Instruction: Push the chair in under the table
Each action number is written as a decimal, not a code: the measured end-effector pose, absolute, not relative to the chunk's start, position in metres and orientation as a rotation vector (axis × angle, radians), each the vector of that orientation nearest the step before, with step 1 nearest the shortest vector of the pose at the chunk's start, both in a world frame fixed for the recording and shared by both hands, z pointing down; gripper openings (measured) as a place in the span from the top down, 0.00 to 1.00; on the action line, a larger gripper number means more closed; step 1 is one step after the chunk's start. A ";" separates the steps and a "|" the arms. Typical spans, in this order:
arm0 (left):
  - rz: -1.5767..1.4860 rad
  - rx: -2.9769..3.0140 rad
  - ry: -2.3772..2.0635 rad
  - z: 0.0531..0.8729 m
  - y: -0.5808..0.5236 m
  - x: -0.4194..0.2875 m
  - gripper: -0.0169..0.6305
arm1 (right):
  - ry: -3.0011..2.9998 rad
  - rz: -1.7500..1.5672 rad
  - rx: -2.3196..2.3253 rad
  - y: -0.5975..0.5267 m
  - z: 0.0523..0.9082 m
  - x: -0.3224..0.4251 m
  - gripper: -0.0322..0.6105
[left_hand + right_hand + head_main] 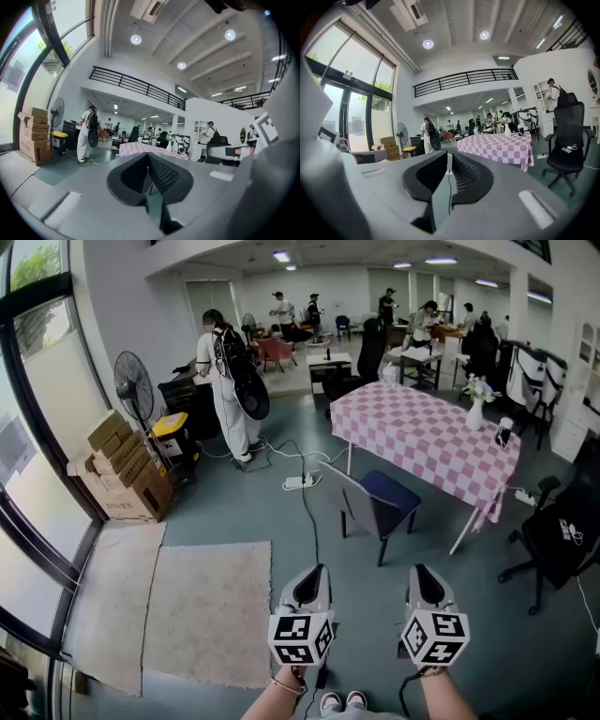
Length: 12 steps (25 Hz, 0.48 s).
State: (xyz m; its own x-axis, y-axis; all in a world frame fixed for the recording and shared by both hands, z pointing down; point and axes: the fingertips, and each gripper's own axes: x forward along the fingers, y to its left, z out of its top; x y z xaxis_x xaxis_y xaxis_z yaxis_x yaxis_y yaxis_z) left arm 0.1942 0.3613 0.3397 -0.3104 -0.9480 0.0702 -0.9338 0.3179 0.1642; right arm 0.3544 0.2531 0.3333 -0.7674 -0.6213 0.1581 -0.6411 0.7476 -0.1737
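Note:
A chair (380, 502) with a dark blue seat and grey backrest stands pulled out on the near side of the table (422, 432), which wears a pink-and-white checked cloth. Its back faces me, a few steps ahead across the floor. Both grippers are held side by side low in the head view, well short of the chair. My left gripper (314, 570) (149, 157) is shut with nothing between its jaws. My right gripper (424, 570) (449, 157) is shut and empty too. The checked table (499, 147) shows ahead in the right gripper view.
A black office chair (553, 540) stands right of the table. A power strip with cables (300, 481) lies on the floor left of the chair. A person in white (225, 390), a fan (136, 390), cardboard boxes (122, 470) and a rug (206, 606) are to the left.

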 end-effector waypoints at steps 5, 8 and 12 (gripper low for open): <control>-0.144 1.754 -2.407 0.339 0.358 0.196 0.88 | -2.861 0.343 1.023 0.248 0.333 0.356 0.84; -0.157 1.748 -2.403 0.340 0.356 0.195 0.85 | -2.865 0.353 1.018 0.245 0.334 0.356 0.78; -0.164 1.721 -2.405 0.347 0.352 0.194 0.80 | -2.870 0.363 1.010 0.240 0.337 0.359 0.76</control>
